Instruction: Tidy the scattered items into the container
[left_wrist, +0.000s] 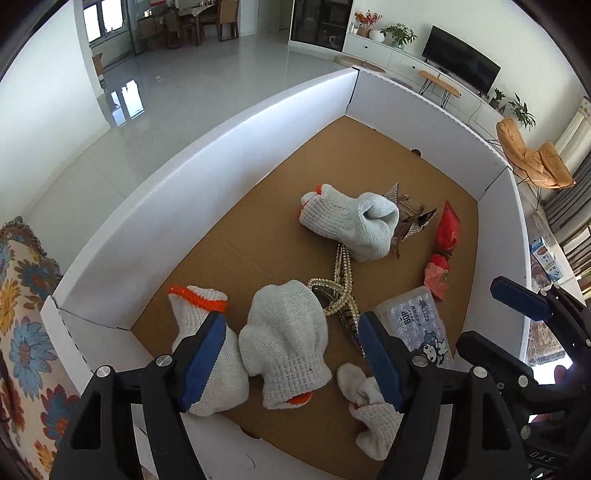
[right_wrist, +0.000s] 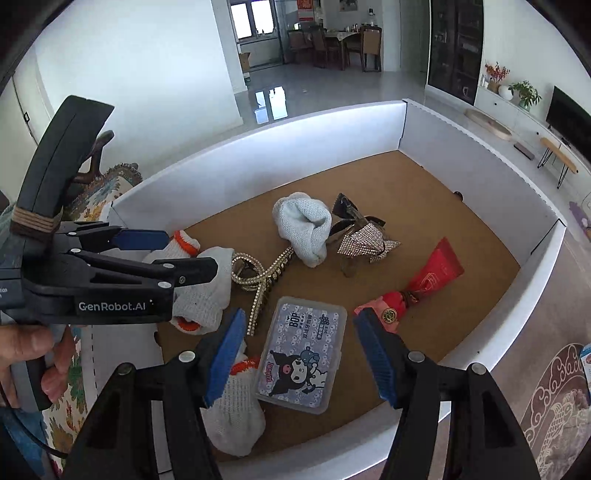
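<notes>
The knitted gloves (left_wrist: 284, 332) in the box (left_wrist: 207, 147) are soft and light; pinch a cuff. Both the left gripper (left_wrist: 291, 358) and the right gripper (right_wrist: 299, 358) are released, grasping nothing.

We see a white-walled box (right_wrist: 332, 125) with a brown cardboard floor. Beside the case (right_wrist: 301, 354), pale lilac with a black-and-white cartoon figure, lie white knit gloves (left_wrist: 288, 339) with orange cuffs, a red tube (right_wrist: 436, 273) and a pink pouch (right_wrist: 388, 312). Beyond the case lie a gold, pearl-studded clip (right_wrist: 262, 280) and a silver rhinestone bow (right_wrist: 364, 240). Both grippers are black with blue pads (right_wrist: 225, 358).
</notes>
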